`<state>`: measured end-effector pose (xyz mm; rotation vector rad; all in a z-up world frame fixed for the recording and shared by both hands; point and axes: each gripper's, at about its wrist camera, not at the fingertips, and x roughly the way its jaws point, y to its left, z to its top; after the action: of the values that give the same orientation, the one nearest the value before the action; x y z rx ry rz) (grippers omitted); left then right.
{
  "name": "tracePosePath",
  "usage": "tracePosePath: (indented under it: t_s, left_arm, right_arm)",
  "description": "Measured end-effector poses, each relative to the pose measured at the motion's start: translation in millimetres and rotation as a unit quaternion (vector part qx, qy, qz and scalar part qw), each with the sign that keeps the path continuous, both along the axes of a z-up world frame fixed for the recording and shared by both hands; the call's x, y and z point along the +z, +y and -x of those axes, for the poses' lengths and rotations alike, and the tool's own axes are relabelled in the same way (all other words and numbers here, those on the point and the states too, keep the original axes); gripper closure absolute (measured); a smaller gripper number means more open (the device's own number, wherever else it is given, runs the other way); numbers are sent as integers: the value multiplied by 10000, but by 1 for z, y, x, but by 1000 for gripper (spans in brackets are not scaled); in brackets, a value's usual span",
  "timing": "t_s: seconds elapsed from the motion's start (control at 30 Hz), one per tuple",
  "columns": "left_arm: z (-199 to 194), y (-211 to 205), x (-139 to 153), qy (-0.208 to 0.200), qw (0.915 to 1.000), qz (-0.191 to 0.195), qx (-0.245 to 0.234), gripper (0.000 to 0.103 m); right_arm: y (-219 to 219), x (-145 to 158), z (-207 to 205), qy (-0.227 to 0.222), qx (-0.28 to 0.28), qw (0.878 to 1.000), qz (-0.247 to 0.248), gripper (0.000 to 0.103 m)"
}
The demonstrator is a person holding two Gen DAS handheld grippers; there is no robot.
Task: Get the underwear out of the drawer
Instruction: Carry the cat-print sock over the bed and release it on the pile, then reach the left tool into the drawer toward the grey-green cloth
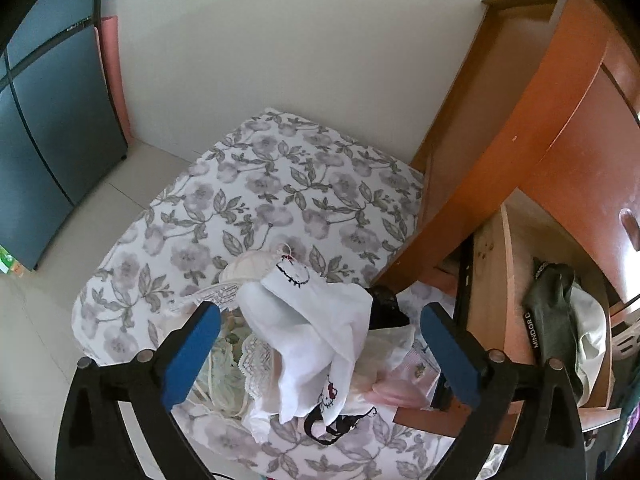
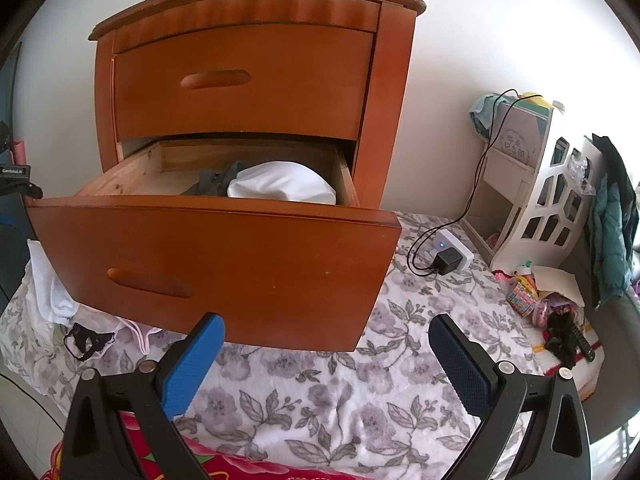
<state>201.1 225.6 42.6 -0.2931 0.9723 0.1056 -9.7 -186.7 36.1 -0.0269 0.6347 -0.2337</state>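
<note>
The left gripper (image 1: 320, 344) had its blue fingers (image 1: 192, 356) spread wide, clamped on nothing; the white underwear (image 1: 320, 332) lay between them without either pad pressing on it, draped over the pile of garments (image 1: 256, 364) on the floral blanket (image 1: 280, 184). The right gripper (image 2: 326, 364) also stood with its fingers apart and empty, hanging over the blanket just in front of the open lower drawer (image 2: 216, 256).

More remained in that drawer: a white garment (image 2: 284, 186) and a dark one (image 2: 218, 184) beside it (the dark one showed a printed waistband in the left view).

The likely trouble lay in the heap. The white piece sat high and loose on top, so a careless lift of the left gripper might have caught a fold and dragged it, or toppled the pile toward the blanket's edge and the floor (image 1: 80, 224). In the drawer the two garments touched, so a grab at one could have brought both out, or snagged on the drawer's side wall (image 2: 346, 176).
</note>
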Motion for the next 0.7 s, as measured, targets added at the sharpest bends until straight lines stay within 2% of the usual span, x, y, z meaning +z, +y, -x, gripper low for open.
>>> tracePosePath:
  t_s: [0.2, 0.4, 0.57, 0.7]
  left_arm:
    - [7, -1, 15, -137, 9998, 1, 112, 2]
    - [15, -11, 53, -510, 9986, 124, 62, 1]
    - [21, -48, 101, -1050, 9934, 112, -439, 1]
    - [23, -86, 129, -1198, 9883, 149, -932, 1]
  right_arm:
    - [-1, 1, 1, -35, -2, 10000, -36, 0]
    - [-3, 2, 1, -56, -2, 10000, -81, 0]
    - [-5, 2, 2, -104, -29, 9998, -156, 0]
    - [-8, 5, 7, -231, -188, 9994, -161, 0]
